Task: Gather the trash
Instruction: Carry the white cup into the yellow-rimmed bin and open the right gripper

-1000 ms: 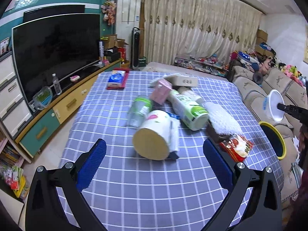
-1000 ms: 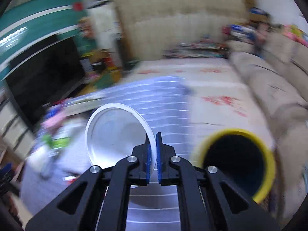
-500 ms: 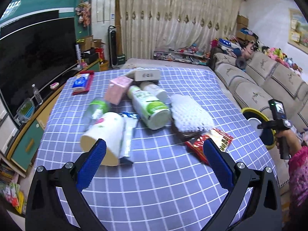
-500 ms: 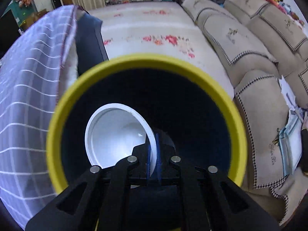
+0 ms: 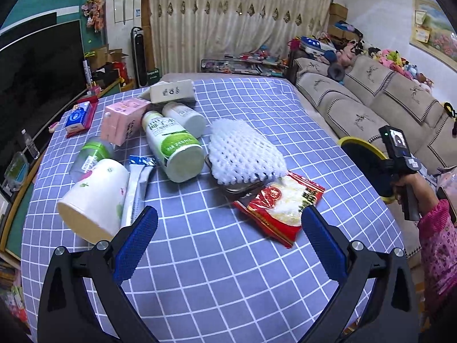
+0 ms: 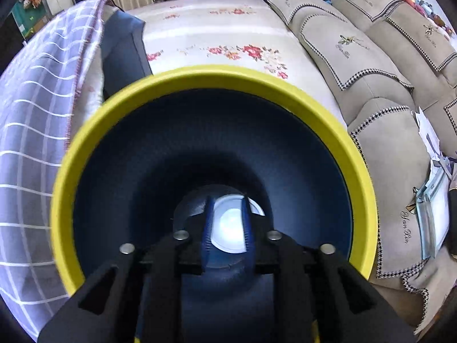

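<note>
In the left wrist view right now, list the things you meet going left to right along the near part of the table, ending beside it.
White paper cup → silver sachet → red snack packet → yellow-rimmed bin → right gripper.

L gripper [image 5: 228, 240] jaws wide, angled down; R gripper [image 6: 227, 225] steeply down, jaws just parting.

I can't see my right gripper's [image 6: 227, 225] own finger bases; the picture's lower edge cuts them off. Past its fingertips the white cup [image 6: 232, 223] lies deep in the bin [image 6: 200, 77], partly hidden behind the blue pads [image 6: 206, 228]. Under the foam net [image 5: 245, 154] ahead of my left gripper [image 5: 228, 243], a dark tray [image 5: 242, 187] barely shows.
</note>
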A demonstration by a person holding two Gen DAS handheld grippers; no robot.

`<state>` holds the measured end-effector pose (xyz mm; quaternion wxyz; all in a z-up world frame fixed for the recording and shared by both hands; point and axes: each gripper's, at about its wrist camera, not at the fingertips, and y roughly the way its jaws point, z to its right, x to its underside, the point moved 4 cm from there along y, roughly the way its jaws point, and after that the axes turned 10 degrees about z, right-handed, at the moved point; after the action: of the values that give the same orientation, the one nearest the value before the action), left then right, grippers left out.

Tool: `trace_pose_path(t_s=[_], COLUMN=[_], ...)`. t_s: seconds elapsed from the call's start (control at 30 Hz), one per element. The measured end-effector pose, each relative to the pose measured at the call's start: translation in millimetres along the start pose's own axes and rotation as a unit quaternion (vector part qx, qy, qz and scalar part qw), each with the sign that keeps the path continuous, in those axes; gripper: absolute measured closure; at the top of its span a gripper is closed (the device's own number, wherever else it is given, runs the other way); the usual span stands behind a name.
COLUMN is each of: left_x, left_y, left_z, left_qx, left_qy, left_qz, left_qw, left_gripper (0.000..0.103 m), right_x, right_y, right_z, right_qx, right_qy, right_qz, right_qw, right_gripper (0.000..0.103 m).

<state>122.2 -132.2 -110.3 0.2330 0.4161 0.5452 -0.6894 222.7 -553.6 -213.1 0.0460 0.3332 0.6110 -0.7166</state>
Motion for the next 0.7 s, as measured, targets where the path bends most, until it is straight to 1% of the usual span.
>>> trace_pose_path(t_s=[0.1, 0.23, 0.33, 0.47, 0.7], left_x=[-4.7, -9.1, -7.8, -2.5, 14.8], left_y=[-5.6, -17.7, -22.3, -17.4, 8.0], left_z=[-20.1, -62.5, -89.9, -108.2, -117.0], left_qx=[-0.021, -0.073, -0.115, -0.132, -0.118], left_qy=[-0.012, -0.034, -0.037, -0.03, -0.04], left_qz=[0.005, 0.015, 0.017, 0.011, -0.021], left_qw=[0.9997, 0.9966, 0.9925, 0.9908, 0.992], left_gripper=[0.004, 0.004, 0.004, 0.004, 0.004], right_x=[1.2, 4.3, 5.9, 4.1, 3.2], right_y=[-13.7, -27.6, -36.0, -44.7, -50.9], right_z=[-4.7, -8.0, -11.9, -19.2, -32.7], right_qx=[-0.01, -0.017, -0.027, -0.031, -0.038], right_qy=[-0.001, -0.004, -0.005, -0.011, -0.022], right_qz=[0.017, 0.032, 0.039, 0.047, 0.051], right_qw=[1.0, 0.999, 0.999, 0.998, 0.998], right_gripper=[0.077, 0.076, 0.076, 0.076, 0.074])
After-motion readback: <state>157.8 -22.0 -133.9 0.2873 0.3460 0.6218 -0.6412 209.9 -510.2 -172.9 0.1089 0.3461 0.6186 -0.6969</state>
